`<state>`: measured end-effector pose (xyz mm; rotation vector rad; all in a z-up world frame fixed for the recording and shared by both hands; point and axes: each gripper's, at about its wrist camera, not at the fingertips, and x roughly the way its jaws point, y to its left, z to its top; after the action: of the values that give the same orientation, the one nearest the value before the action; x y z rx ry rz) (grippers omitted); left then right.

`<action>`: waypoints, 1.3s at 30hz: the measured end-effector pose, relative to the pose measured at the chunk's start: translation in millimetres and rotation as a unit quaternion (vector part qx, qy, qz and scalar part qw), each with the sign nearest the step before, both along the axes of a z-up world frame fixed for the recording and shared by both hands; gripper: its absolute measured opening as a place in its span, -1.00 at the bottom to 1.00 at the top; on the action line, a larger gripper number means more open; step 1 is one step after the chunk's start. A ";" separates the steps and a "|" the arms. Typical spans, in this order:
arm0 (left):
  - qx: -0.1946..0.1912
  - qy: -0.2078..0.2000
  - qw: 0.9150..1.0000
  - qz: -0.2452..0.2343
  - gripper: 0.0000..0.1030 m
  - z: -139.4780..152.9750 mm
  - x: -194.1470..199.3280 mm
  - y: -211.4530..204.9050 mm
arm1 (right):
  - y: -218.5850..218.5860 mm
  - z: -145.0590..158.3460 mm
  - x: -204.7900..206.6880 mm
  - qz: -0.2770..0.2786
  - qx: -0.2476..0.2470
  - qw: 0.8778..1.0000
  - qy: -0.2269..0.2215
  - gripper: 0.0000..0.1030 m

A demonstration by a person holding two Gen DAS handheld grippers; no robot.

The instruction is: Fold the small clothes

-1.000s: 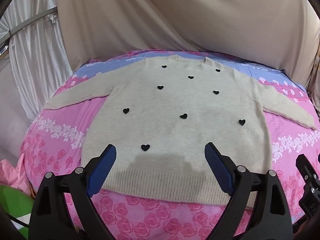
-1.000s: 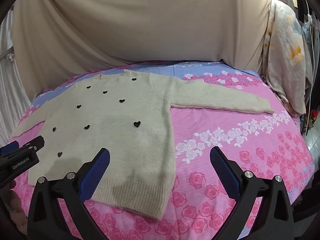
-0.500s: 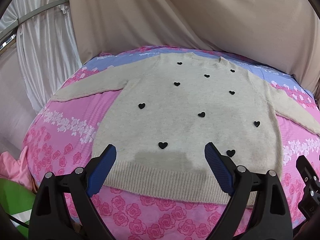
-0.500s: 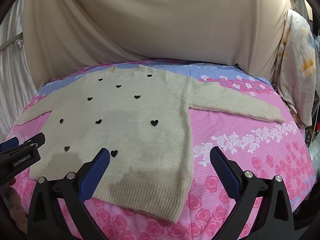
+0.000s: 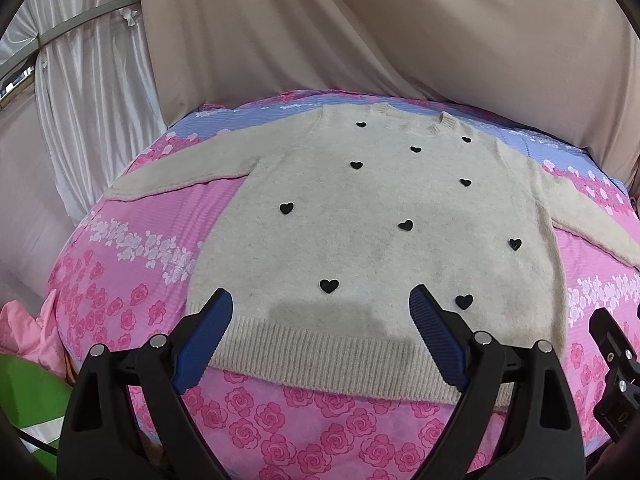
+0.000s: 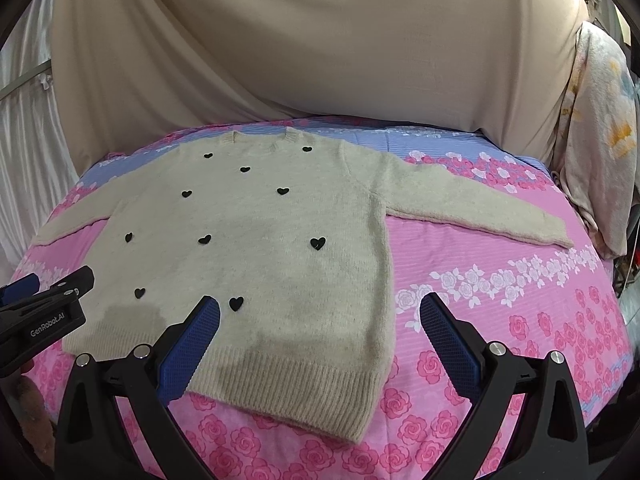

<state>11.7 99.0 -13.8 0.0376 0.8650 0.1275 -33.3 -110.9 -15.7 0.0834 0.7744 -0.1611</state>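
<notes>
A small beige knit sweater with black hearts lies flat, front up, sleeves spread, on a pink flowered bedsheet. It also shows in the right wrist view. My left gripper is open and empty, hovering over the hem's left half. My right gripper is open and empty over the hem's right corner; its right finger is over bare sheet. The left sleeve and right sleeve lie straight out.
A beige curtain hangs behind the bed. A white curtain hangs at left. A floral blanket hangs at the right. Pink cloth and a green thing lie past the bed's left edge.
Both grippers have shifted left and slightly back, so the sweater sits further right in both views. Both stay open and empty. The sweater has not moved.
</notes>
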 end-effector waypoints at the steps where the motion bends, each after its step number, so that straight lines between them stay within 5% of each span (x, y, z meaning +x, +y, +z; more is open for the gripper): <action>1: 0.000 0.000 1.000 -0.001 0.70 -0.1 -0.2 -0.3 | -0.1 0.1 0.1 0.000 0.000 1.000 0.000 0.90; 39: 0.004 0.005 1.000 -0.005 0.70 1.6 -0.2 -13.8 | -9.1 -2.6 -1.9 -0.009 0.011 1.000 0.009 0.90</action>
<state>11.6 85.2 -12.1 0.0494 0.8736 0.1218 -35.2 -120.1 -18.3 0.1102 0.7942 -0.1696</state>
